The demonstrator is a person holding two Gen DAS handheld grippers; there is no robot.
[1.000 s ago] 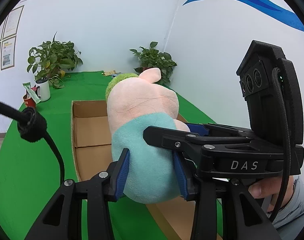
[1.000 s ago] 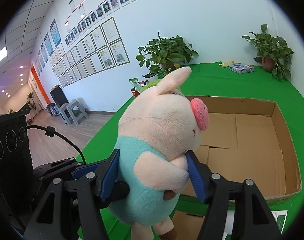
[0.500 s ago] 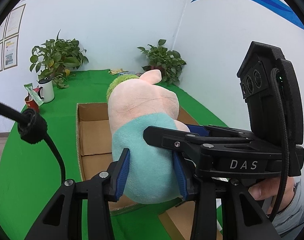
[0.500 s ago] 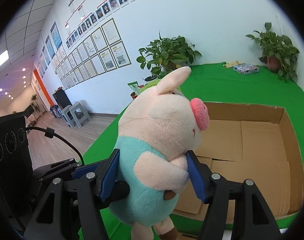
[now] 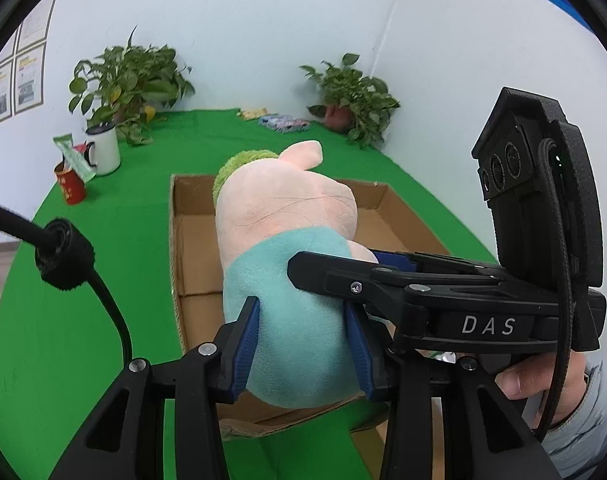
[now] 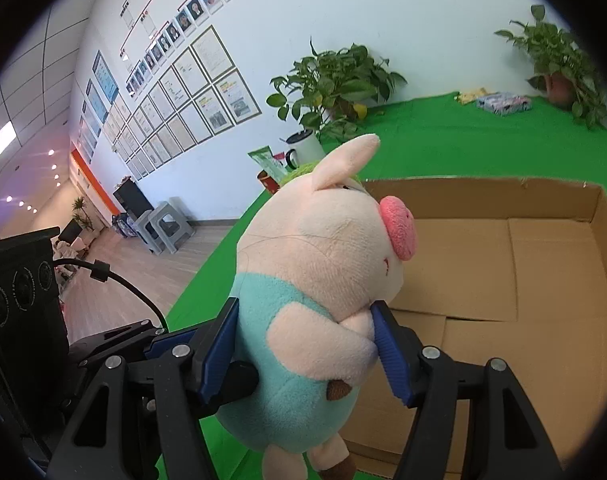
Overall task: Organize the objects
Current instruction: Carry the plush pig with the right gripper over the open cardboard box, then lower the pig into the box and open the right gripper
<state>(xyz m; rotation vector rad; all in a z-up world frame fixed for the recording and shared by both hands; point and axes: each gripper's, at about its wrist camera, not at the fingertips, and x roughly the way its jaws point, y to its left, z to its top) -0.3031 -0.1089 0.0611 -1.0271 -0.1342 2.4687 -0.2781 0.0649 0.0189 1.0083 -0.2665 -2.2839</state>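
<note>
I have both grippers clamped on the plush pig (image 5: 291, 280), left gripper (image 5: 303, 344) and right gripper (image 6: 309, 352) (grip unchanged), and since a second ago it has sunk closer over the cardboard box (image 6: 543, 280).

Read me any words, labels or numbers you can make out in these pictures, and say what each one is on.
"DAS": white letters on the black body of the right gripper, seen from the left wrist camera.
Framed wall documents: print too small to read.
Green packet and red cup: markings too blurred to read.
Plush pig, cardboard box: no text visible.
</note>
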